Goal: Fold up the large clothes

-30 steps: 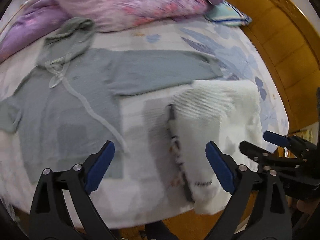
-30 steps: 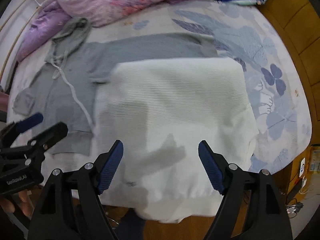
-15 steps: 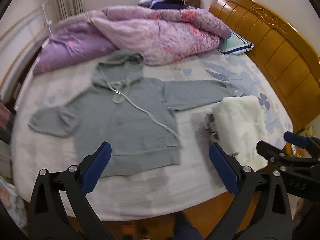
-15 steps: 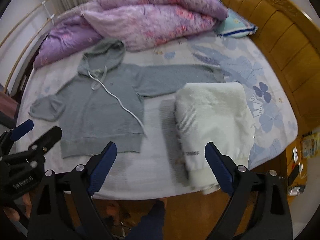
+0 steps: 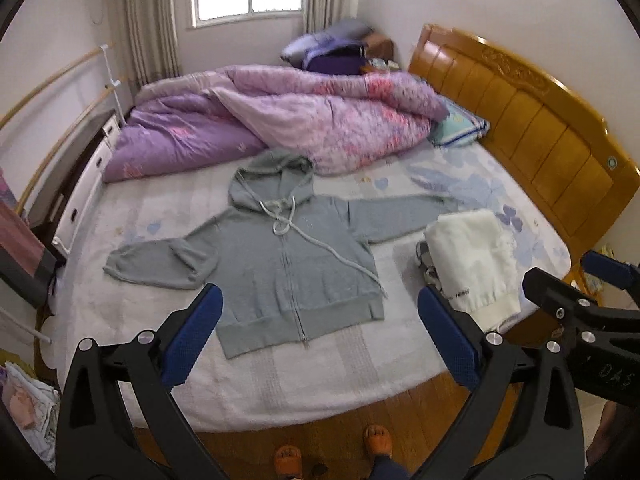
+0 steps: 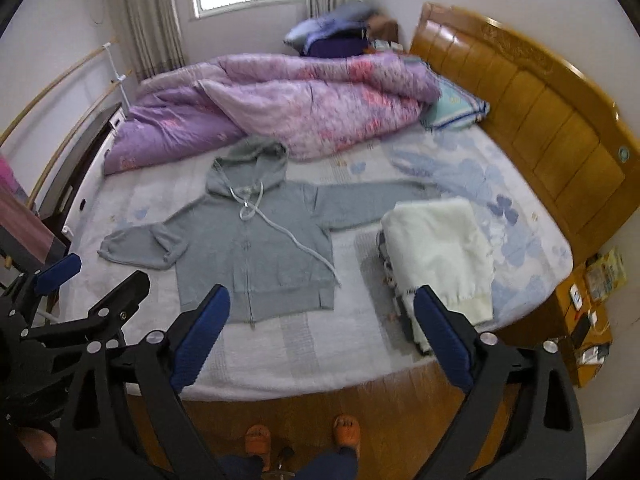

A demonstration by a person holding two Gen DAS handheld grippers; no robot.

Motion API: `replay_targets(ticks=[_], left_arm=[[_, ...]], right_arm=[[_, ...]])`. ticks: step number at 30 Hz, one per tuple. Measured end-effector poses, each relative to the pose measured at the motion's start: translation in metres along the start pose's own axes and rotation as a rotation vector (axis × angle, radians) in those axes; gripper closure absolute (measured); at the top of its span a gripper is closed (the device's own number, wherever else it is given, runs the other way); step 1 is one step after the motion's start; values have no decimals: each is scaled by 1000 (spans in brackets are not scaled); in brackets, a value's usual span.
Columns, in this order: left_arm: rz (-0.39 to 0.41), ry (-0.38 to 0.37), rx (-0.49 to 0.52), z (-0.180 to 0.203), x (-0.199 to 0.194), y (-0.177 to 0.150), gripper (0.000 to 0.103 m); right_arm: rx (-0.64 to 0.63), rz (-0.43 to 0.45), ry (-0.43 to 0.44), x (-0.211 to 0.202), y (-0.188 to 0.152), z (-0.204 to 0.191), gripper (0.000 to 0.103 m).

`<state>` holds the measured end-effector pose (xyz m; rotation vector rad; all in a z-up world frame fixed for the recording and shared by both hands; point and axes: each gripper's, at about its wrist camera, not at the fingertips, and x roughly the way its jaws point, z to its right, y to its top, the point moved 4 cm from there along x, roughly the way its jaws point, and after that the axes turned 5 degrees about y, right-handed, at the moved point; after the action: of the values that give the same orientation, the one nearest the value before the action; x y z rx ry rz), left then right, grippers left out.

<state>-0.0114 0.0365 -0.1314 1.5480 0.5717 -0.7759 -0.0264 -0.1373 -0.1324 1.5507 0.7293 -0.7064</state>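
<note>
Already, a white garment (image 5: pixel 472 256) lies folded at right; the hoodie (image 5: pixel 280 264) at centre lies unfolded; the left gripper (image 5: pixel 320 344) and right gripper (image 6: pixel 322 336) gape wide, empty.

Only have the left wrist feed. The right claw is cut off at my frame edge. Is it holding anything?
Observer: No. The right claw stands open with nothing between its pads. Its jaws have just been opening.
Operator: What's past the bed on the right?
Observer: A wooden nightstand with a yellow packet and small devices on top.
Operator: A claw finger hides the near end of the folded white garment for me.
Observer: It reaches the bed's near edge, and a dark patterned cloth shows beneath its left side.
</note>
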Motion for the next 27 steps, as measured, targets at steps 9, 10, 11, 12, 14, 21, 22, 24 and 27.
replay_targets(ticks=[9,10,11,12,14,21,22,24,27], left_arm=[[105,46,-105,12,-55,16,5],[117,56,-109,12,-59,18,5],[133,68,-111,13,-65,21,5],[154,77,-109,13,-71,24,5],[194,97,-103,16,-82,28,5],[254,103,-83,19,-107,35,5],[265,94,-85,19,-111,35,5],[281,96,-81,20,-116,36,5],[311,103,-65,21,-125,36,5]], right_arm=[[-100,99,49,-46,15,6,8],[-103,109,55,-49,17,7,8],[-101,121,60,-53,19,8,8],[-100,139,62,-58,19,8,8],[-107,158,53,-63,20,11,8],[-100,229,55,-88,18,14,8],[-98,243,55,-92,18,15,8],[-100,263,48,-98,17,14,8],[-96,289,46,-104,16,14,8]])
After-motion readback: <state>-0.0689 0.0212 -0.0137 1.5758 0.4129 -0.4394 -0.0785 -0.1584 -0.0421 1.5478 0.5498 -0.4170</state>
